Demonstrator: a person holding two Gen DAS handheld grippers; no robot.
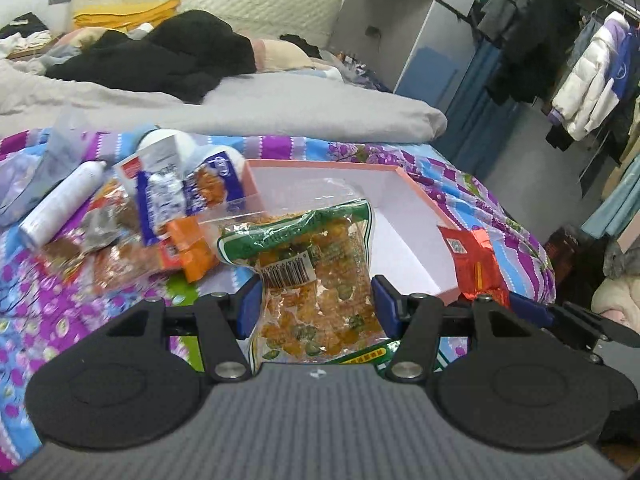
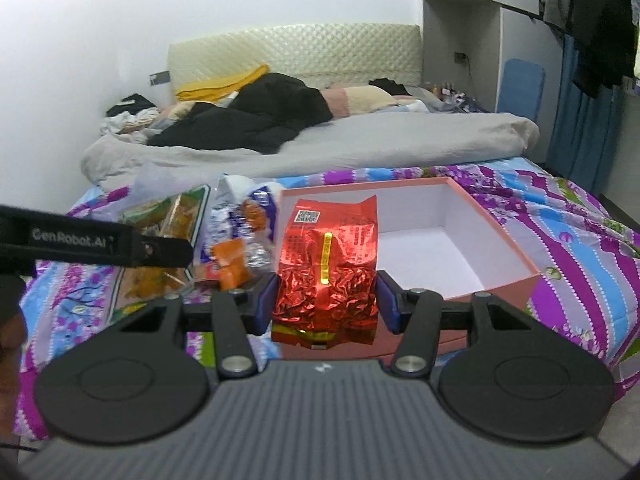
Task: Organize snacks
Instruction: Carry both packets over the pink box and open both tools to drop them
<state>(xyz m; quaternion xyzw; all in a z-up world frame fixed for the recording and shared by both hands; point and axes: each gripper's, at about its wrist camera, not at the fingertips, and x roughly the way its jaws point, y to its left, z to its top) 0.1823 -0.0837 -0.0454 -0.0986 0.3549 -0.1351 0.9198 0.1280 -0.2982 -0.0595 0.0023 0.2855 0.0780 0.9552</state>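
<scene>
My left gripper (image 1: 316,304) is shut on a clear-and-green bag of orange snacks (image 1: 312,264), held above the near-left edge of the pink box (image 1: 424,200), which has a white inside. My right gripper (image 2: 326,300) is shut on a red foil packet (image 2: 332,264), held at the near-left side of the same box (image 2: 500,232). The red packet (image 1: 476,264) also shows at the right in the left wrist view. The green bag (image 2: 176,216) shows at the left in the right wrist view, behind the left gripper's body (image 2: 96,246).
A pile of loose snacks lies left of the box: an orange packet (image 1: 192,248), blue-and-white packets (image 1: 160,200), a white bottle (image 1: 60,204). All sit on a purple patterned bedspread (image 1: 460,184). A grey duvet (image 1: 240,108) lies behind. Clothes (image 1: 580,80) hang at the right.
</scene>
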